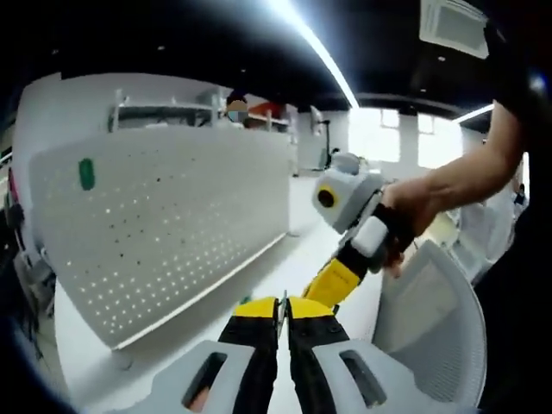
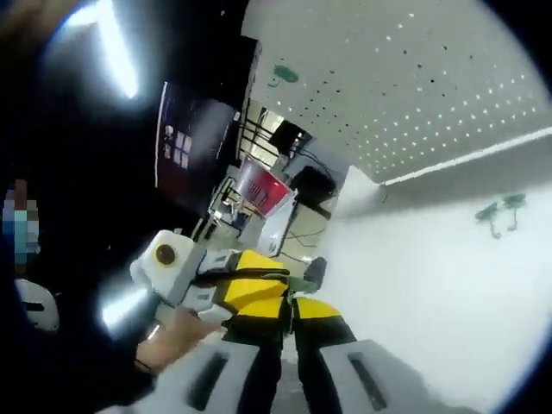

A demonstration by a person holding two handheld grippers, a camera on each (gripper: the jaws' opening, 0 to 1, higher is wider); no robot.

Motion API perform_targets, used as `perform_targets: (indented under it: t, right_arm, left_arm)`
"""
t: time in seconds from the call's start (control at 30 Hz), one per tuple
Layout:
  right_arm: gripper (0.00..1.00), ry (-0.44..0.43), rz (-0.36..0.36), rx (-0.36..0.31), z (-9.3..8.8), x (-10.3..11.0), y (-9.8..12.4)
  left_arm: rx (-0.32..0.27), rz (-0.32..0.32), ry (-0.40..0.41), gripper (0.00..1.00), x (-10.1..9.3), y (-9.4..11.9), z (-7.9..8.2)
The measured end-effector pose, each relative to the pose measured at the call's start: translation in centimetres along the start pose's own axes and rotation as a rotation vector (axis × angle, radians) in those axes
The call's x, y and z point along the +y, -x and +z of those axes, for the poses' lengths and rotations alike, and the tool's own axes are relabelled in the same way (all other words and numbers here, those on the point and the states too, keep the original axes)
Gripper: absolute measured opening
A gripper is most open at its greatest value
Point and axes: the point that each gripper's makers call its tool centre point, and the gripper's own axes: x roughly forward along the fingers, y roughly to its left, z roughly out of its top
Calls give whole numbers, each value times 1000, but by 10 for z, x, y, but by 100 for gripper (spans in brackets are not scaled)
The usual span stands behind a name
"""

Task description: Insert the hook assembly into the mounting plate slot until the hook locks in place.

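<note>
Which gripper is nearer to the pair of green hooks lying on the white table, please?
Right, probably: the green hooks lie ahead and rightward of the right gripper, while the left gripper sits at its other side.

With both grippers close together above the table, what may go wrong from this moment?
1. The two green hooks lie on the white table, apart from the right gripper, which looks shut and empty; they may slip out of view.
2. The left gripper and right gripper sit close together and may collide.
3. The pegboard already carries one green hook, which might get knocked.
</note>
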Motion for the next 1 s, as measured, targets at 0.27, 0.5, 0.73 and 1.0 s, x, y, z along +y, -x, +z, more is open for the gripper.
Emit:
perform_targets:
  t: [0.27,0.5,0.73,1.0]
  right_arm:
    - [7,239,-149,-30,12,-6,9]
    - [9,394,-243,-21,6,-2,17]
    - [11,579,-325,-37,9,4,17]
    - [12,614,-333,-20,2,5,6]
  left_arm:
    - [35,88,131,1,23,-4,-6]
    - [70,144,219,1,39,-1,-15]
    - [55,148,382,1,39,2,-18]
    - [39,137,462,1,32,4,-17]
